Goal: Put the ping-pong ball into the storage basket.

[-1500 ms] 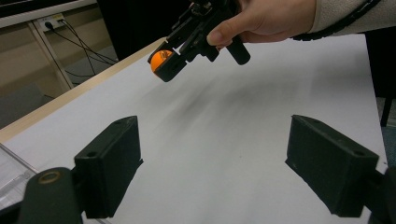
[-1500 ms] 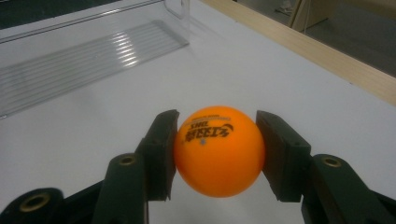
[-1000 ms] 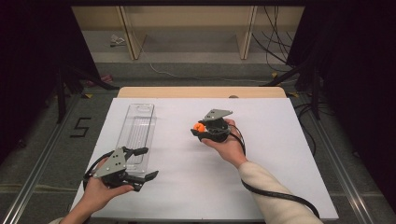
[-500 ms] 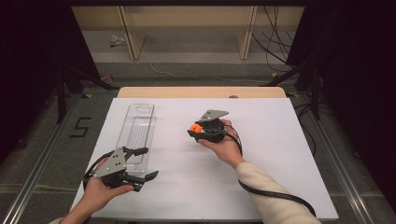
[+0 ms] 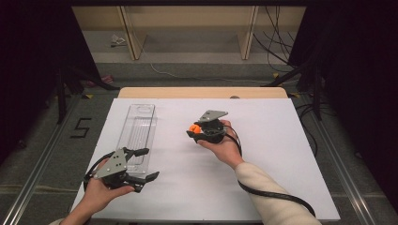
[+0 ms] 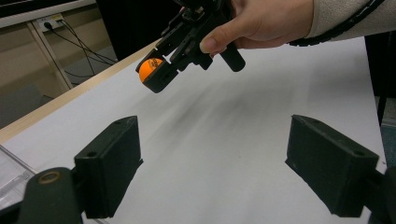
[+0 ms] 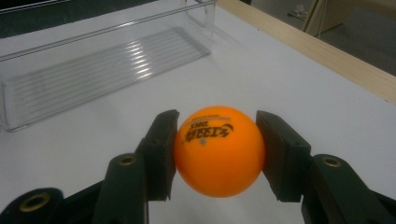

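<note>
Right gripper (image 5: 193, 131) has its jaws clamped on an orange ball (image 7: 219, 149), held above the white table (image 5: 281, 154) near centre. Clear tray (image 5: 137, 131) lies at the ball's 9 o'clock, well apart. Left gripper (image 5: 144, 164) sits at the table's 7 o'clock by the tray's near end, jaws spread wide with nothing between them.

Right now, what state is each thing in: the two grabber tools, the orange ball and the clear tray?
Left gripper: open, holding nothing.
Right gripper: shut on the orange ball.
Orange ball: clamped between the jaws, above the table.
Clear tray: upright, nothing inside.
</note>
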### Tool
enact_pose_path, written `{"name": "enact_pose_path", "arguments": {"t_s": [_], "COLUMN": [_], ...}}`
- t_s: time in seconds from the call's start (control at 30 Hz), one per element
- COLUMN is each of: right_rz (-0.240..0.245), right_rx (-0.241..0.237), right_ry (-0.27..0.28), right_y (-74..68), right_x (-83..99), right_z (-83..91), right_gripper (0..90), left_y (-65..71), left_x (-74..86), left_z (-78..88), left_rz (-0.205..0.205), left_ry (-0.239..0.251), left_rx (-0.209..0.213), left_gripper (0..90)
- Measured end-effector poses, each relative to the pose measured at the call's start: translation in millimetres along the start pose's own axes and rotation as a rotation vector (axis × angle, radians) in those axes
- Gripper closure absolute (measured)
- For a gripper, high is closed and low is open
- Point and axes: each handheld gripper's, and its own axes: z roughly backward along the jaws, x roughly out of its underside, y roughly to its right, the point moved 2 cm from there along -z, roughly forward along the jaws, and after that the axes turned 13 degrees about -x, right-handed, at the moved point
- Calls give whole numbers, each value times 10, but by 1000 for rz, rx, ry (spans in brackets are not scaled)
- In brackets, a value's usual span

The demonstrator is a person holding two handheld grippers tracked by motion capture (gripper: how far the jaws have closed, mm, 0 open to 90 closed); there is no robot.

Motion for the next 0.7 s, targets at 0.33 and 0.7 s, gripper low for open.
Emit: {"name": "enact_pose_path", "arguments": {"t_s": [0.33, 0.7], "right_rz": [4, 9], "right_rx": [-4, -14], "right_ry": [2, 2], "right_y": [-15, -42], "right_x": [-17, -37], "right_z": [-22, -52], "right_gripper": [514, 515], "left_y": [1, 1], "left_x": [0, 1], "left_z": [0, -1], "left_rz": [0, 0], "left_ry": [0, -1], "left_rx": [0, 1], "left_gripper": [174, 173]}}
